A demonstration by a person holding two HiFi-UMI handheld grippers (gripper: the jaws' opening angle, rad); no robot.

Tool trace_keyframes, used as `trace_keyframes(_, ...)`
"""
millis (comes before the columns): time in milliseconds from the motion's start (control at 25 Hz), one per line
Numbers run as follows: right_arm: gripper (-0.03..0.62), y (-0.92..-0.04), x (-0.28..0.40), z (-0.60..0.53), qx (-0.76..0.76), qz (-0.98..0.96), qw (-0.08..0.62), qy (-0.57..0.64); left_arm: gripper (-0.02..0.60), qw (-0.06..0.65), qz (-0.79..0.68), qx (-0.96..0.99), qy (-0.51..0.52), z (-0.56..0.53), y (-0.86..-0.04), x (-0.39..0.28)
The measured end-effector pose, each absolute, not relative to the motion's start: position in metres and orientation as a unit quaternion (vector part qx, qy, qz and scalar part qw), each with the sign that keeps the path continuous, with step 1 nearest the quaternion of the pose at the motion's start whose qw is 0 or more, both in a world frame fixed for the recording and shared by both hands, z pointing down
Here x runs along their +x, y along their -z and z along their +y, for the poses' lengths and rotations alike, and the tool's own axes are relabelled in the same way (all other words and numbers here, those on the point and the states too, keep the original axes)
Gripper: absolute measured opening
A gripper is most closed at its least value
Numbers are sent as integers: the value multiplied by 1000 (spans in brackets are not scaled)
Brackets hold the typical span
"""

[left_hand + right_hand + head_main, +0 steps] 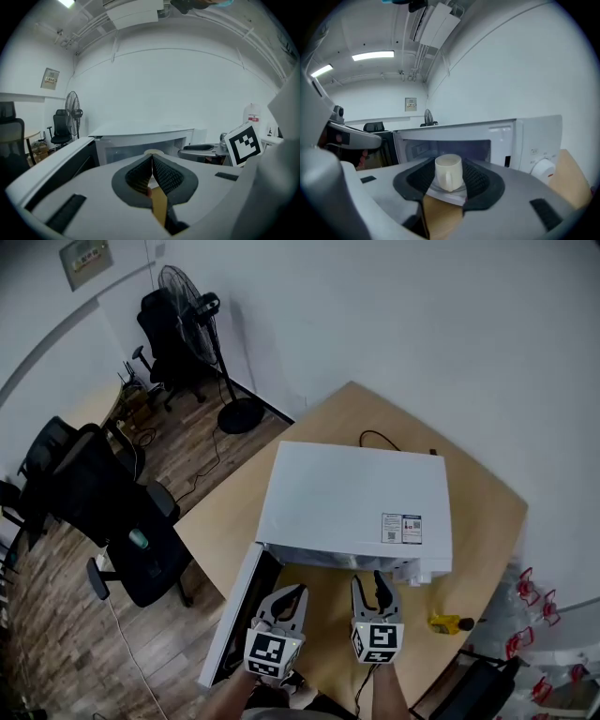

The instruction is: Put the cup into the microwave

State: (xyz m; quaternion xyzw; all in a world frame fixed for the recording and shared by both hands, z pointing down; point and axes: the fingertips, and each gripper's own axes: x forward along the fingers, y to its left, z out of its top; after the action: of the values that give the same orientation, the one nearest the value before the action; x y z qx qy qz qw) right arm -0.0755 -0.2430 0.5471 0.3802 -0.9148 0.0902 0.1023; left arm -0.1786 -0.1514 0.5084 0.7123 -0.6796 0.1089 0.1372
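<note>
The white microwave [356,493] stands on the wooden table [487,521] with its door [234,615] swung open to the left. In the right gripper view a cream cup [449,172] stands upright on the glass turntable [440,193] just inside the opening, handle facing me. My right gripper [373,585] is right in front of the opening, and its pads [474,178] flank the cup without pressing on it. My left gripper [292,594] hangs beside it near the door, pads [161,174] together on nothing. The microwave's top hides the cup in the head view.
A small yellow object [448,622] lies on the table right of the microwave, and a black cable [380,440] runs behind it. Black office chairs [112,512] and a standing fan [192,310] are on the wooden floor to the left. A white wall is close behind.
</note>
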Motion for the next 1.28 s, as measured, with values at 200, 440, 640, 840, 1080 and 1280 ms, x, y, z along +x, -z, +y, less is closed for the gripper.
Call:
trace_keyframes(200, 164, -521, -49, -230, 412, -903, 92, -81, 23, 117, -659, 736, -105, -147, -486, -165)
trace_keyframes(440, 136, -494, -16, -205, 454, -884, 84, -75, 23, 92, -634, 762, -96, -134, -461, -150)
trace_keyframes(640, 97, -473, 11, -178, 491, -866, 78, -58, 24, 79, -609, 785, -88, -118, -444, -132)
trace_keyframes(840, 55, -464, 34, -147, 521, -848, 88, -50, 23, 68, -583, 805, -90, -97, -438, -118)
trace_keyframes(1080, 34, -450, 48, -107, 546, -833, 83, -31, 23, 60, -559, 822, -89, -73, -433, -108)
trace_keyframes(1280, 20, -447, 51, -77, 561, -824, 77, -24, 23, 52, -541, 835, -86, -55, -430, -99)
